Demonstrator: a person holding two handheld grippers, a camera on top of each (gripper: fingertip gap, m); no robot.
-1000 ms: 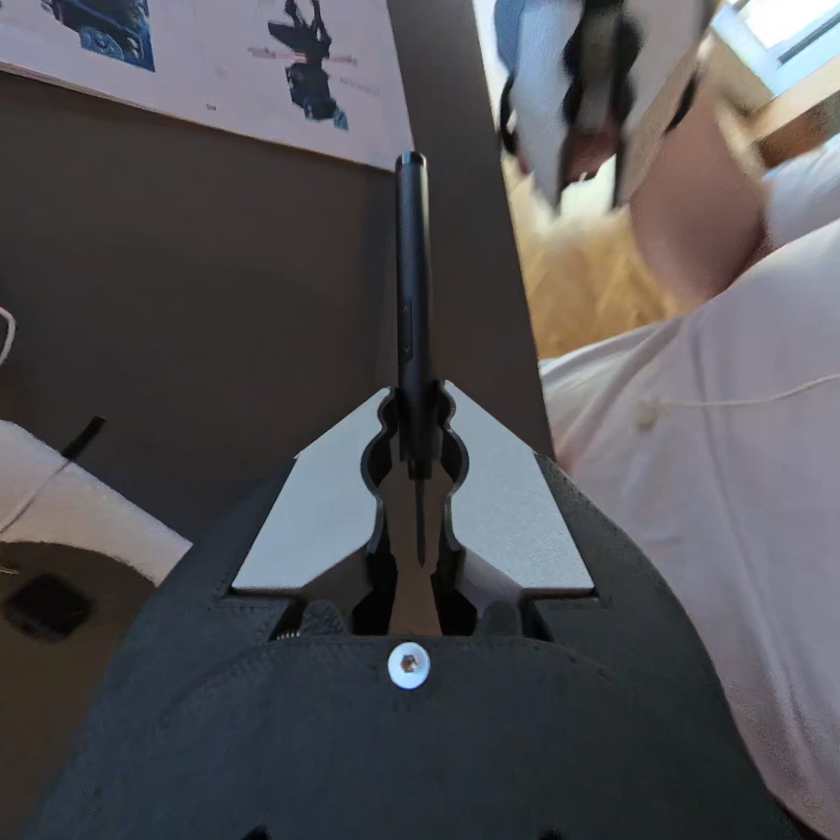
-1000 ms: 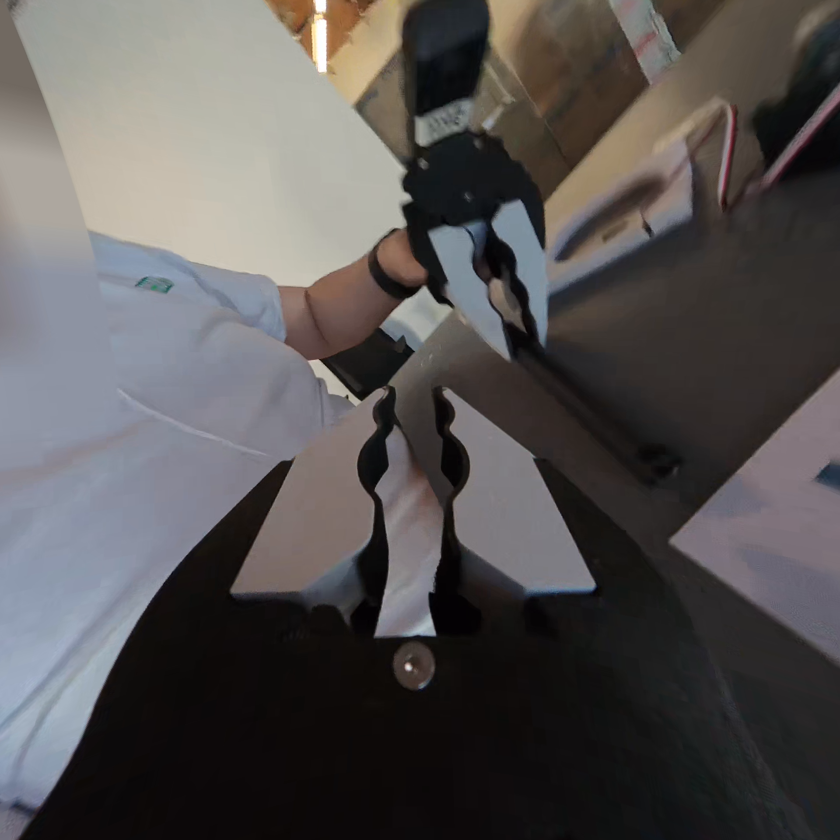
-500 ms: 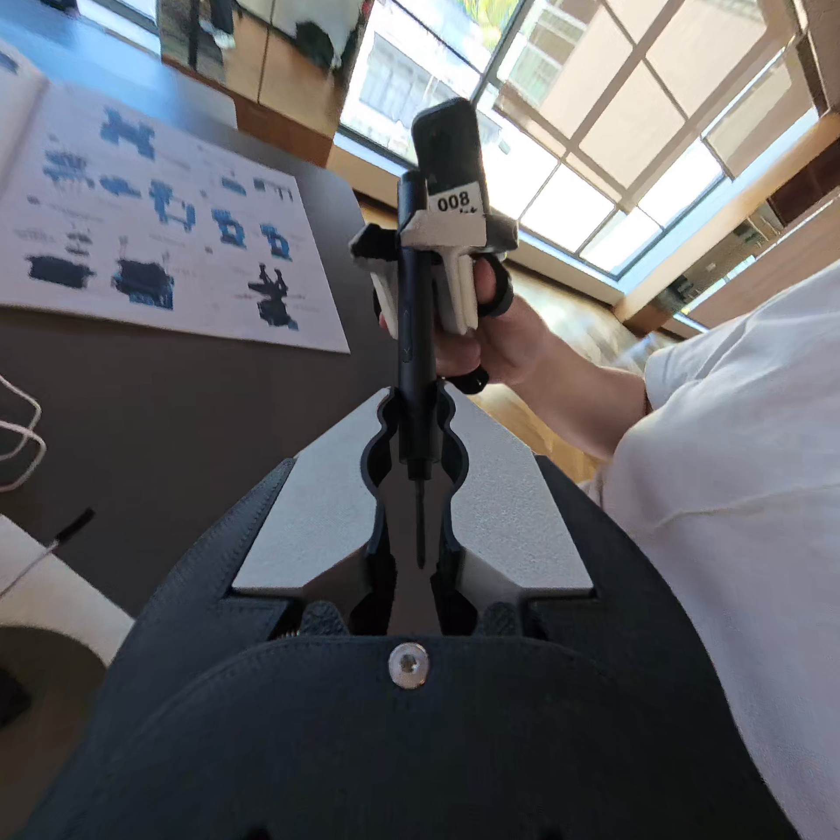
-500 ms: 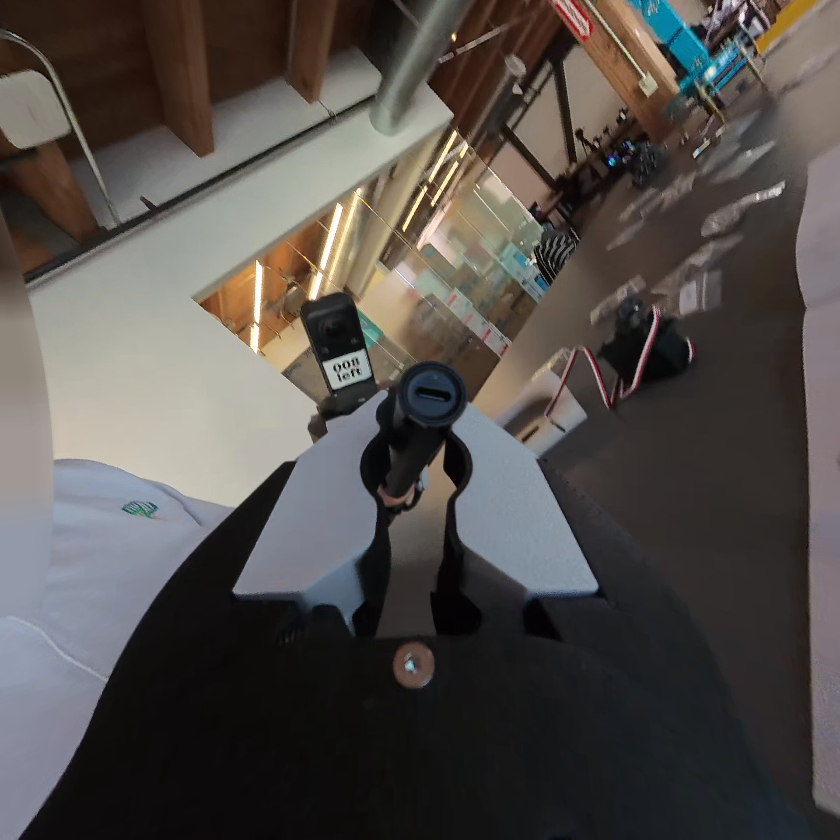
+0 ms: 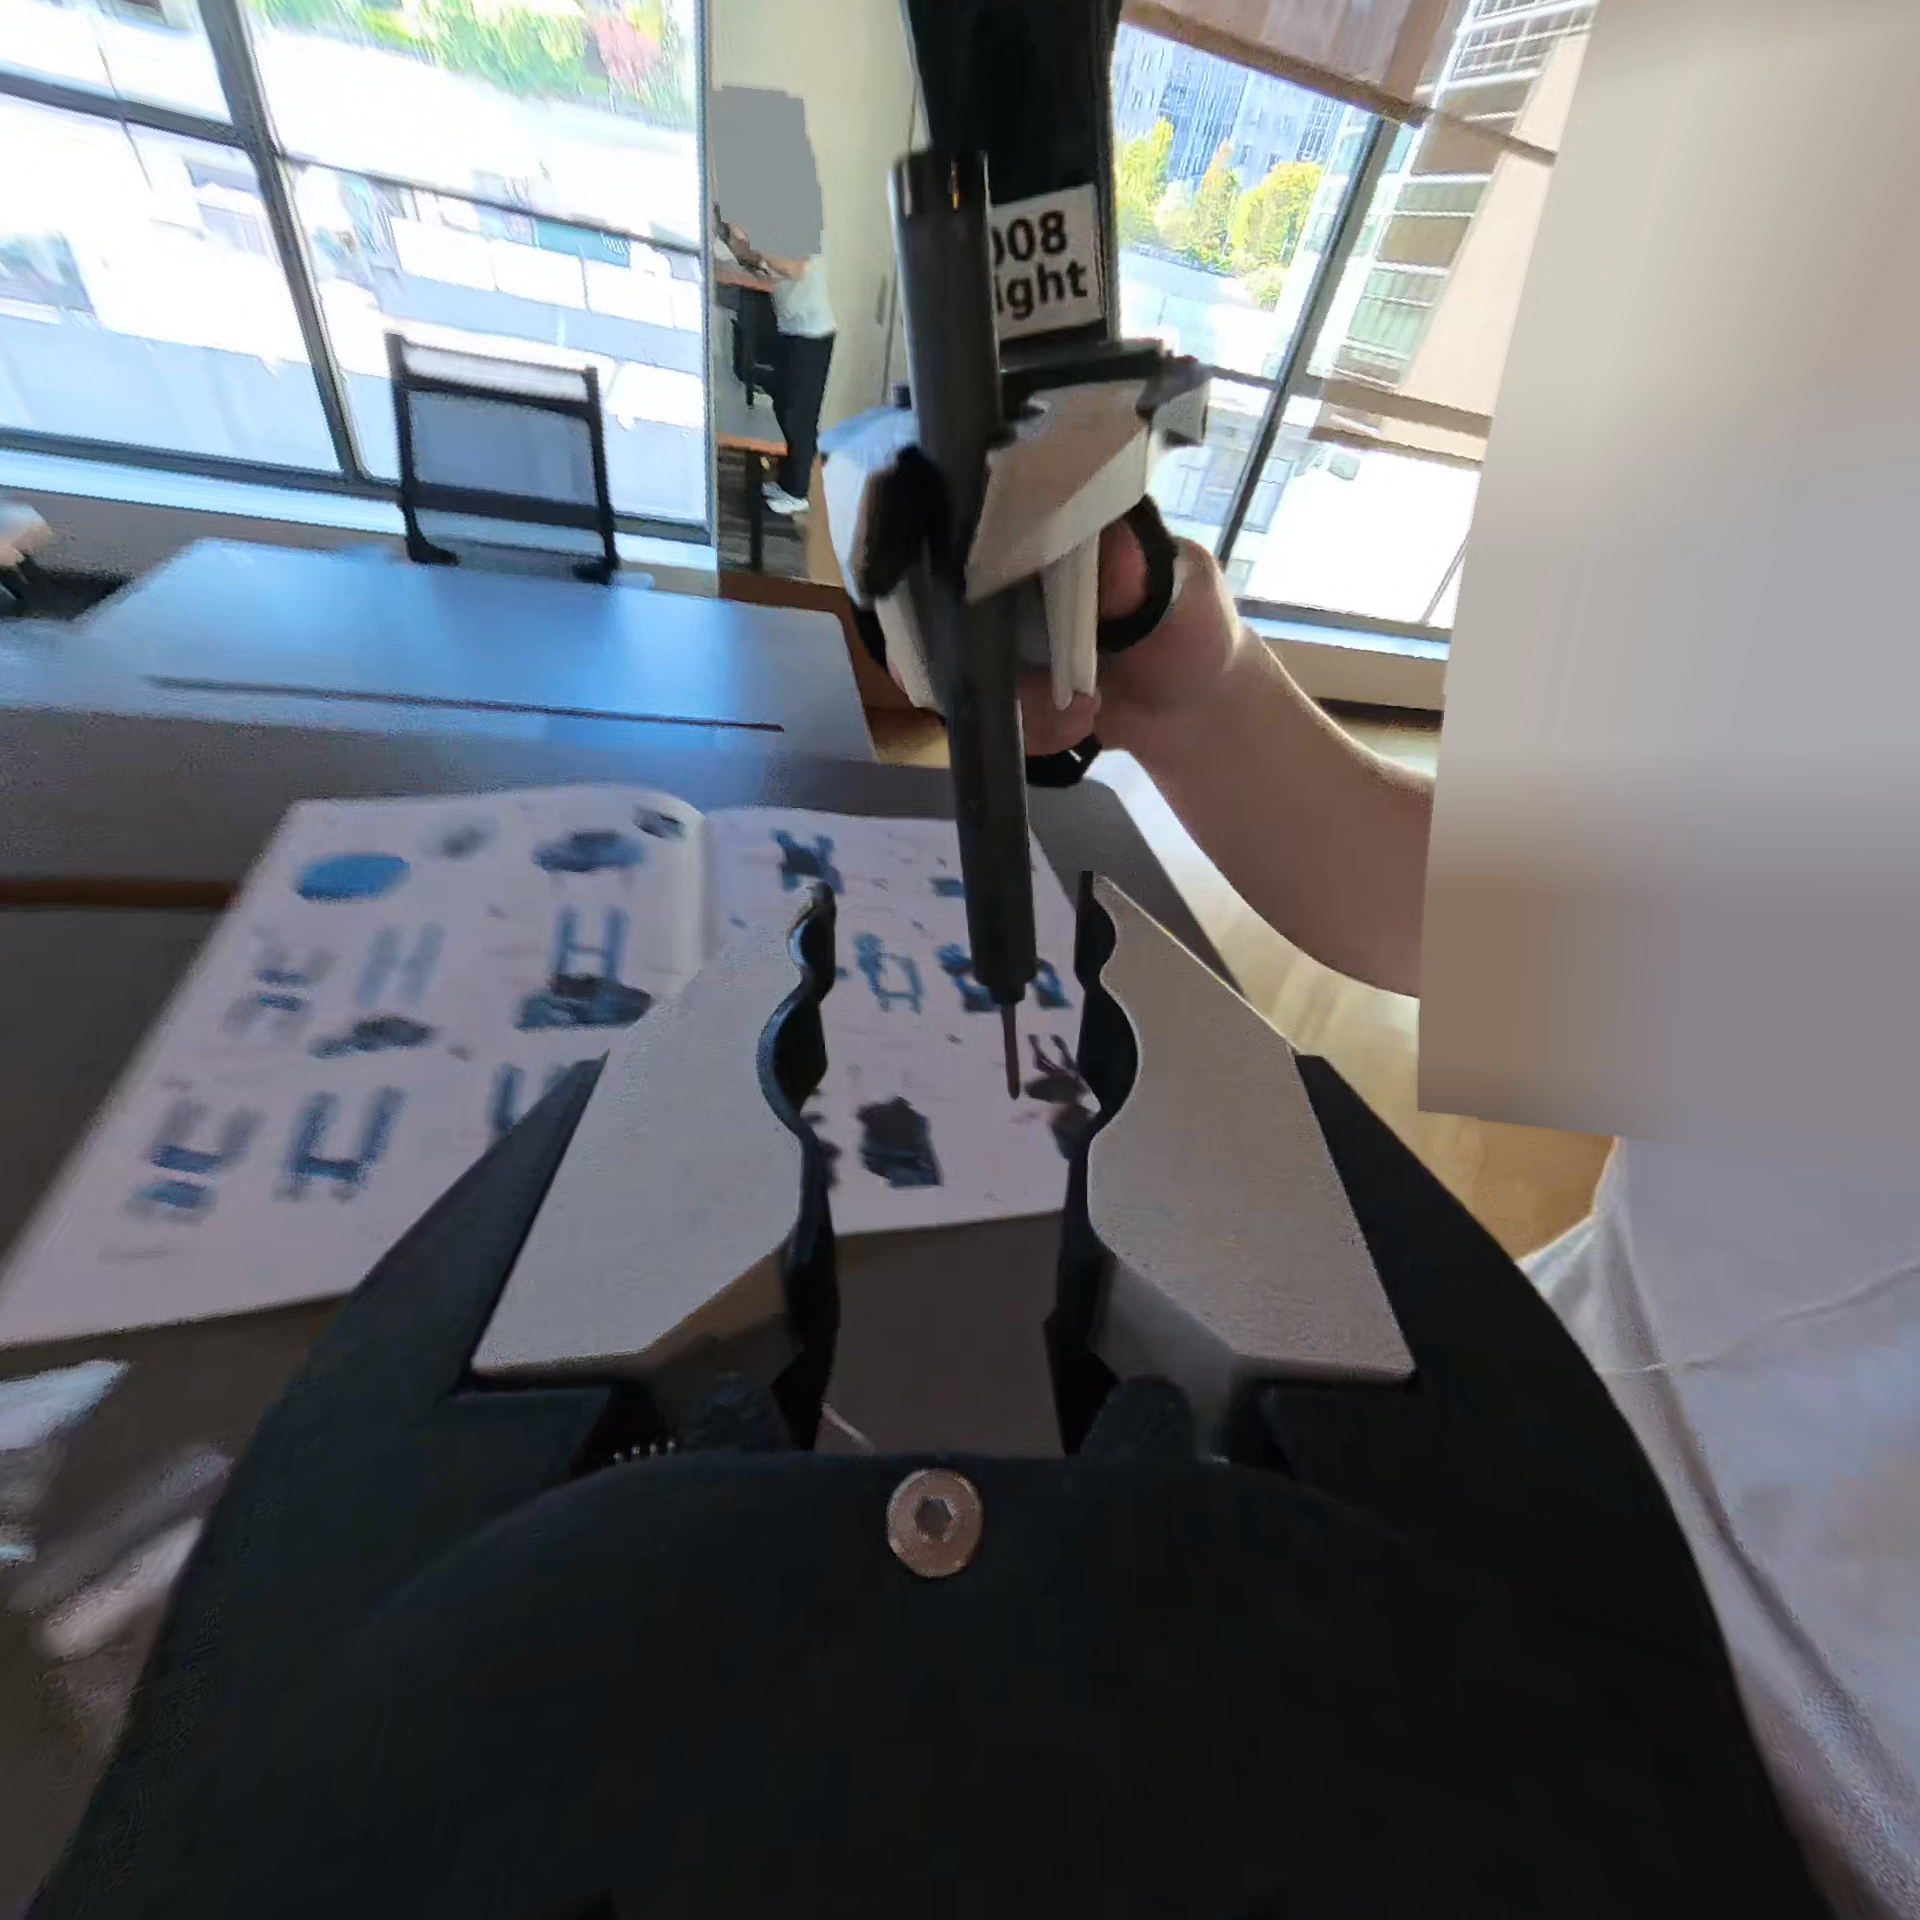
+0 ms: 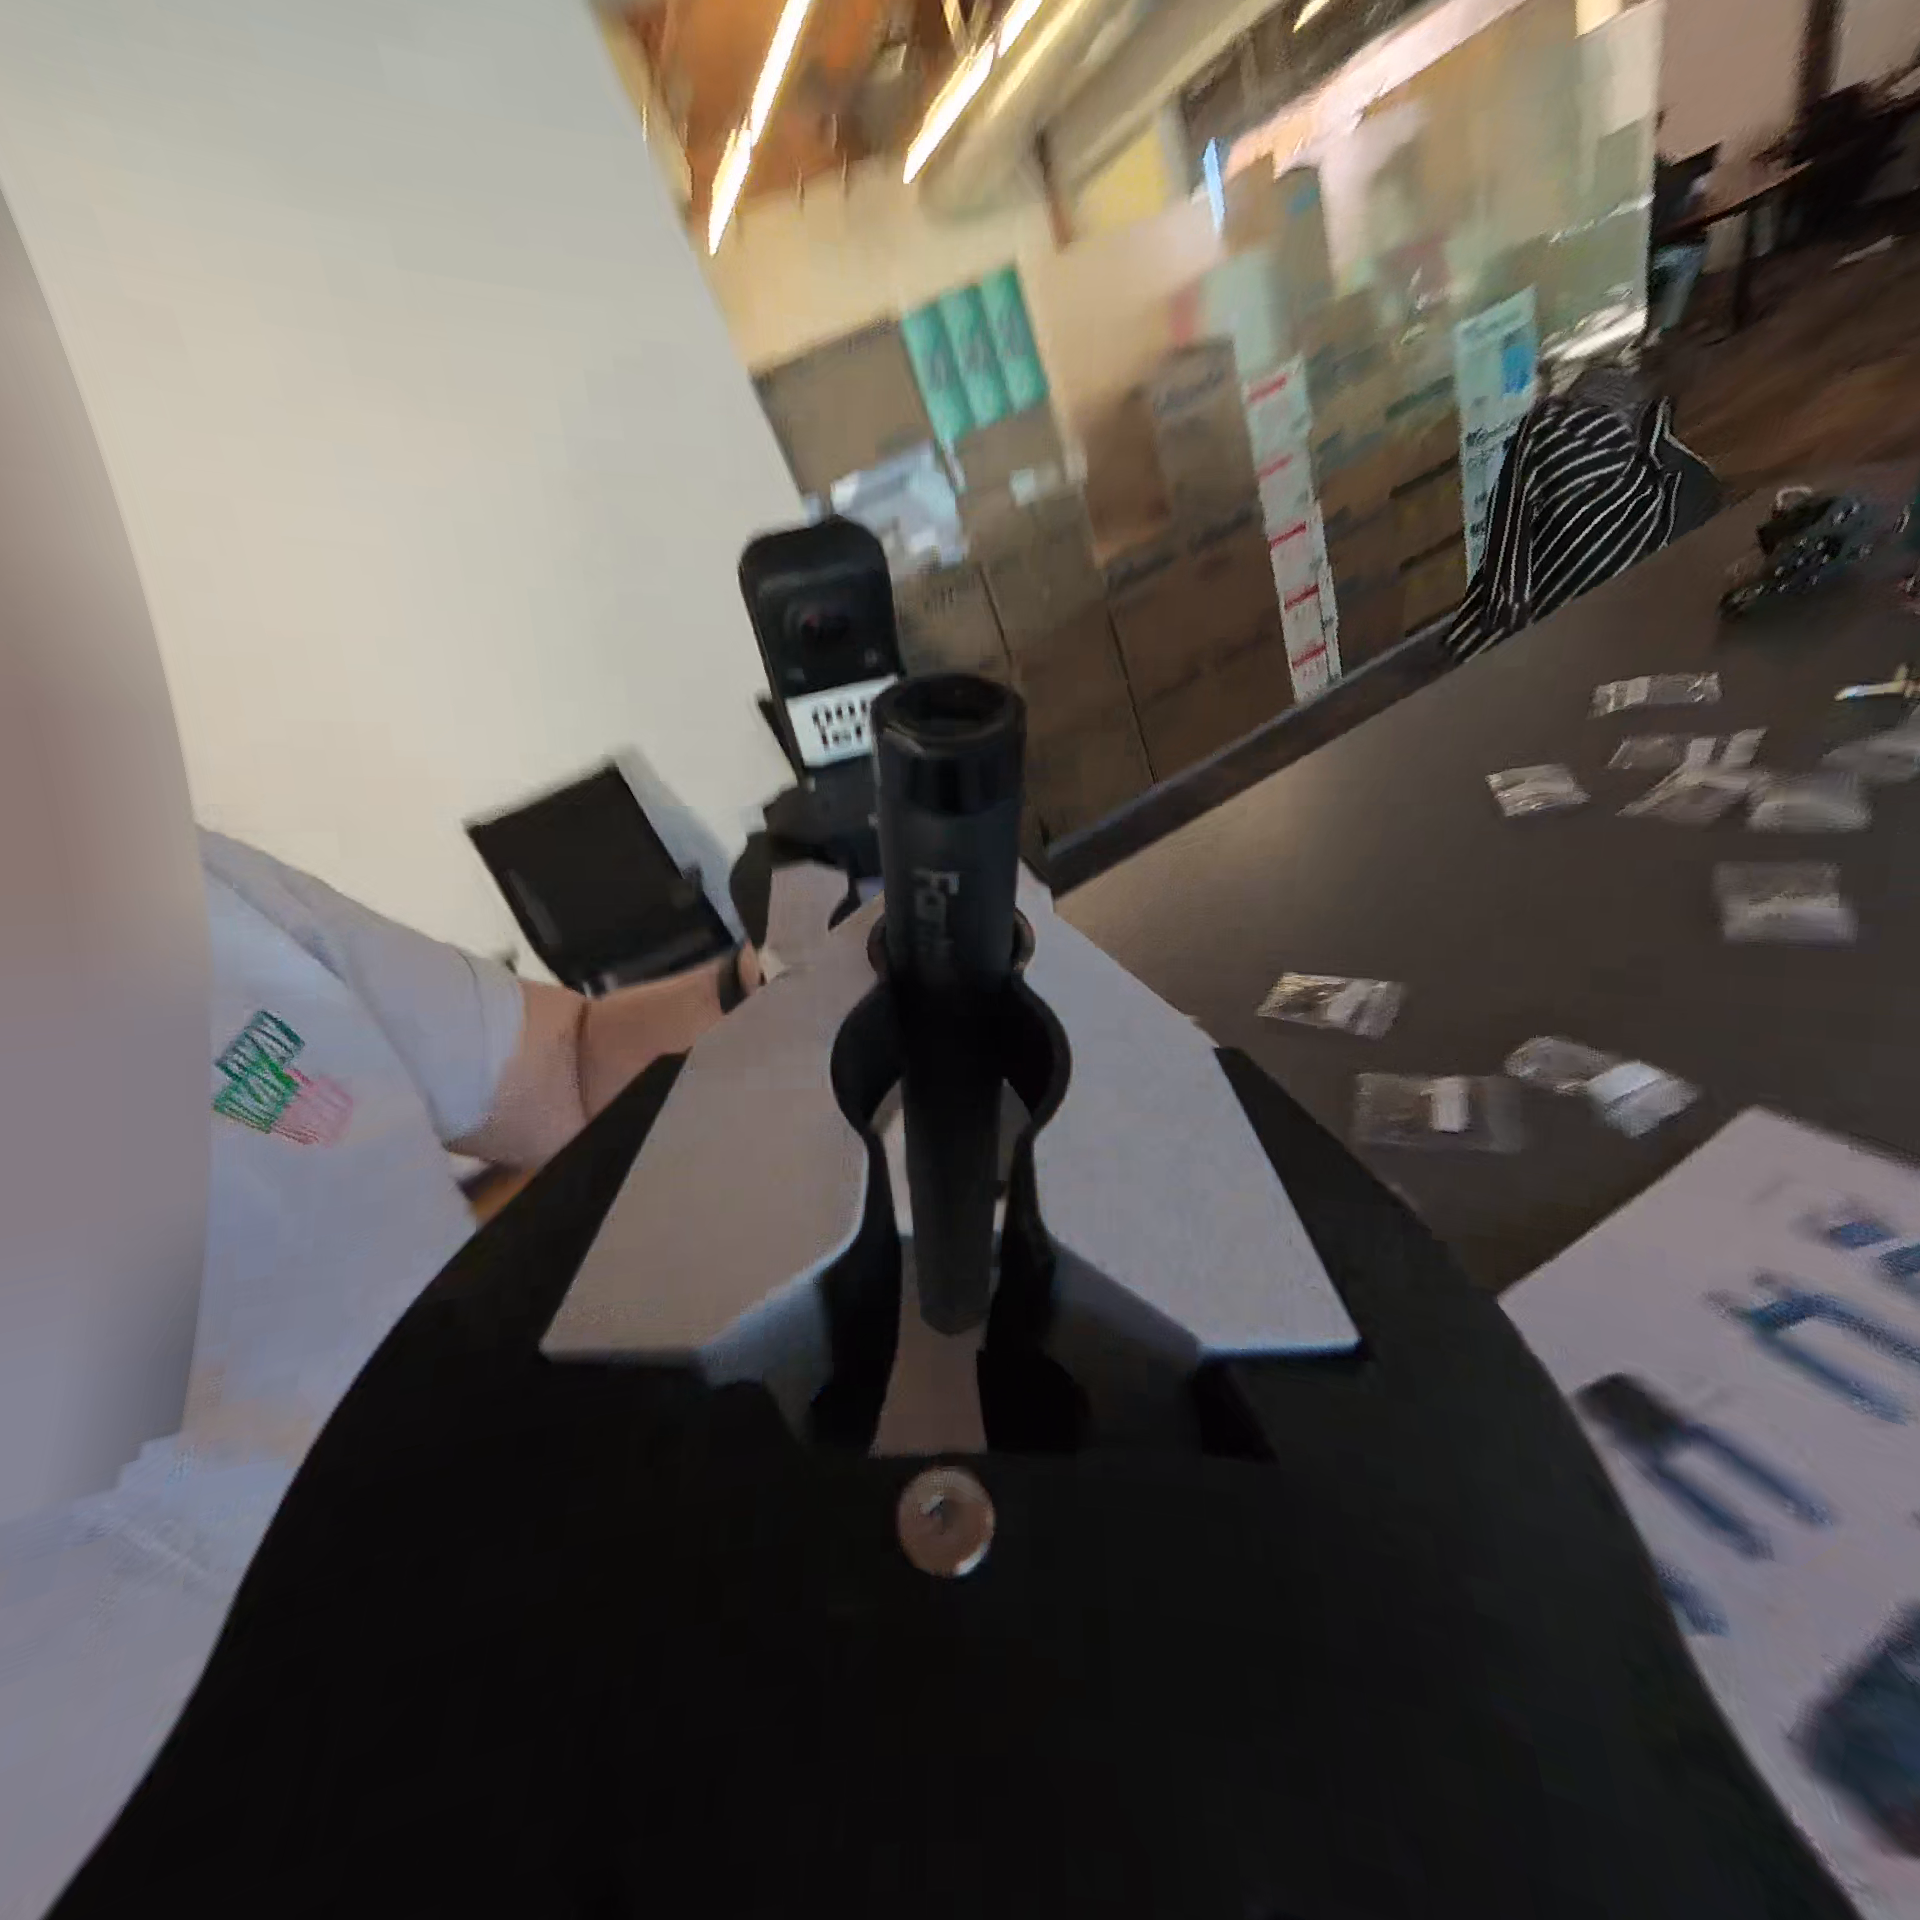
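Screwdriver [image 5: 966, 665] is sitting clamped in the right hand-held gripper [image 6: 951, 1049], its tip hanging between the left hand-held gripper [image 5: 948, 966]'s wide-open, empty jaws, above the booklet [image 5: 416, 1039] on the table [image 5: 416, 644].

Tall windows [image 5: 343, 239] with dark frames ran along the far wall and admitted strong daylight; buildings and trees showed beyond them. A dark chair [image 5: 499, 457] stood before the glass, behind a long dark table [image 5: 416, 644]. The floor [image 5: 1288, 935] beside the table was light wood. On the opposite side stood a plain white wall [image 6: 416, 416], strip lights [image 6: 748, 104] under a timbered ceiling, and stacked cardboard boxes [image 6: 1174, 582] along the back.
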